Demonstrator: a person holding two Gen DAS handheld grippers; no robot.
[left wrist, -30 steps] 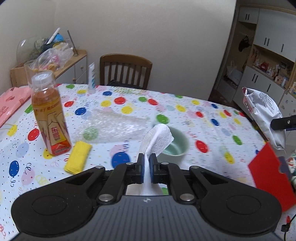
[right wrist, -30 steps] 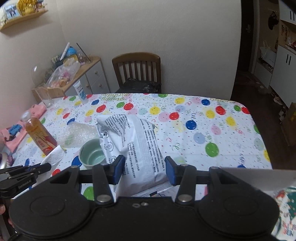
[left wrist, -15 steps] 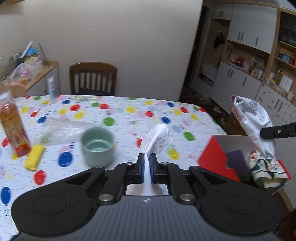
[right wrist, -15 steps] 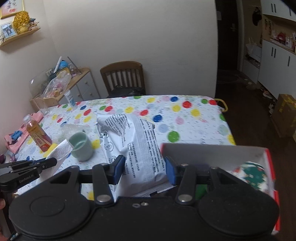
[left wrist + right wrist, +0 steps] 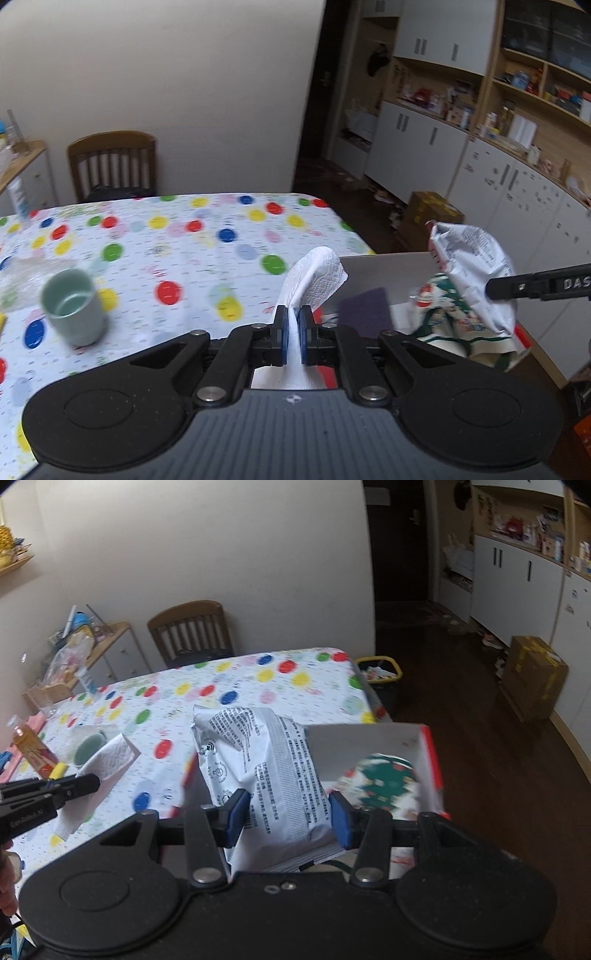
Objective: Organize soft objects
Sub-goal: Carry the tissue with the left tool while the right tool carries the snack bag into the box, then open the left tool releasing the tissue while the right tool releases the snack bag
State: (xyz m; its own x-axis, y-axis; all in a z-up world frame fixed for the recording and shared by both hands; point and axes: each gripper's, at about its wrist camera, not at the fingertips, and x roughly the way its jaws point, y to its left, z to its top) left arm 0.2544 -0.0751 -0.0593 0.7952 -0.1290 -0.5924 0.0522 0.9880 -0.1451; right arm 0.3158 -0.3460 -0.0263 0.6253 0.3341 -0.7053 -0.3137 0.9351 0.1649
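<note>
My left gripper (image 5: 291, 341) is shut on a folded white paper towel (image 5: 314, 278), which sticks up between the blue pads above the table's right edge. The right gripper (image 5: 290, 818) is shut on a silver-white printed snack bag (image 5: 266, 771), held over a red box with a white inside (image 5: 430, 746) beside the table. In that box lie a green-and-white patterned packet (image 5: 384, 779) and a purple flat piece (image 5: 365, 312). From the left wrist view the bag (image 5: 472, 266) hangs from the right gripper's finger (image 5: 539, 284) over the box.
The table wears a white cloth with coloured dots (image 5: 177, 236). On it stand a pale green cup (image 5: 72, 306), an orange drink bottle (image 5: 31, 746) and a yellow sponge (image 5: 57, 771). A wooden chair (image 5: 110, 166) stands behind; a cardboard box (image 5: 532, 675) and a yellow-rimmed bin (image 5: 380, 670) sit on the floor.
Both grippers have swept to the right across the table with their loads. The red box has come into view beneath them; the bottle and sponge have slid out of the left wrist view.
</note>
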